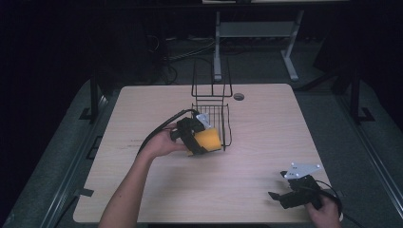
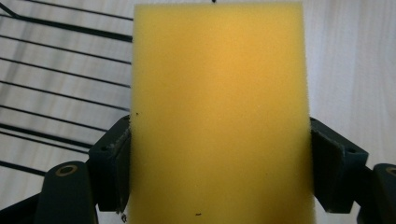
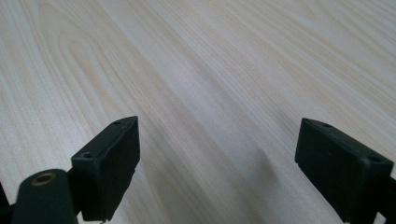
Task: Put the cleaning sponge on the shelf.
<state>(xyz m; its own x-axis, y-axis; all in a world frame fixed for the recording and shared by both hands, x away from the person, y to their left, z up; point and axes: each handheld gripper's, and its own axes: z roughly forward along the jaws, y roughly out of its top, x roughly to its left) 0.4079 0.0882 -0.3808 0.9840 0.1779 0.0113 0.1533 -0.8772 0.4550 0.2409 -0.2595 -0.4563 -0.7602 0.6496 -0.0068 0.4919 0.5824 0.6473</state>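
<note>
One yellow sponge (image 2: pixel 219 112) is clamped by the left gripper (image 1: pixel 197 135) mid-table (image 1: pixel 266 142), right against the wire basket (image 1: pixel 212 114), which lies just beyond. Right gripper (image 1: pixel 290 192) is parked unclenched, empty, near the front right corner.

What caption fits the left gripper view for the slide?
Left gripper clamps a yellow sponge between its jaws, black wire basket behind, over the wooden table.

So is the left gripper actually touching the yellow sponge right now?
Touching. In the left gripper view, the left gripper has both black jaws pressed flat against opposite sides of the yellow sponge, with no gap on either side.
</note>
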